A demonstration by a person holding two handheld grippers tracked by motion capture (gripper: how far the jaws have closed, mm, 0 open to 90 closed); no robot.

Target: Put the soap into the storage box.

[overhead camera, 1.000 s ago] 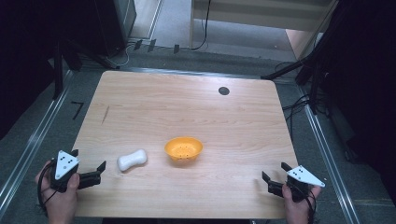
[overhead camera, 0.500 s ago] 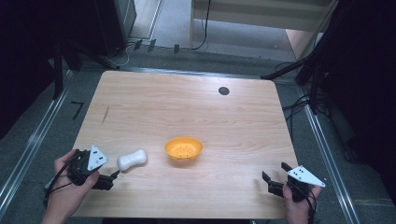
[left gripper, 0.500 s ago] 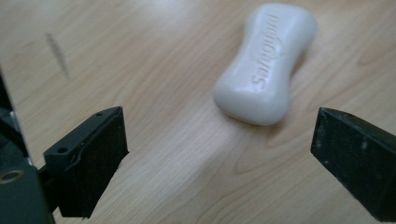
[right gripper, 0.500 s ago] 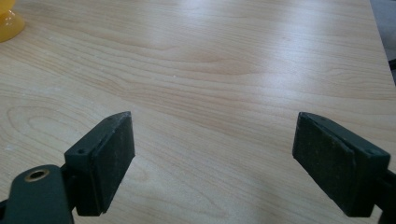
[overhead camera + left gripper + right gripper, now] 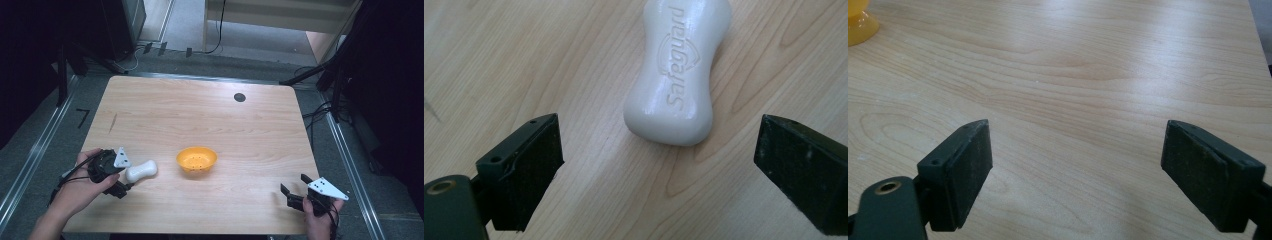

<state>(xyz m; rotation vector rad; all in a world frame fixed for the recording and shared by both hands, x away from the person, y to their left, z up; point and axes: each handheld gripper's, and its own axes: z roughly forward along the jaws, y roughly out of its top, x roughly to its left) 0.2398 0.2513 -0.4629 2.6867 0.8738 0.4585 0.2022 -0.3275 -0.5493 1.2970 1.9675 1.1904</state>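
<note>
Left gripper (image 5: 659, 155) jaws spread wide, having just narrowed slightly, hanging over the white soap bar (image 5: 679, 70) lying flat on the table (image 5: 200, 115) just left of the orange bowl (image 5: 197, 159), nothing gripped; right gripper (image 5: 1075, 165) agape, empty.

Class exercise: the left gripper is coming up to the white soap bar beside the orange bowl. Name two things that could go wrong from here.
1. The soap bar is smooth, rounded and waisted; the open left gripper has it ahead of its jaws, not between them. An off-centre close could probably squirt it away.
2. The orange bowl sits close beside the soap on the table; a pushed bar might knock it.
</note>
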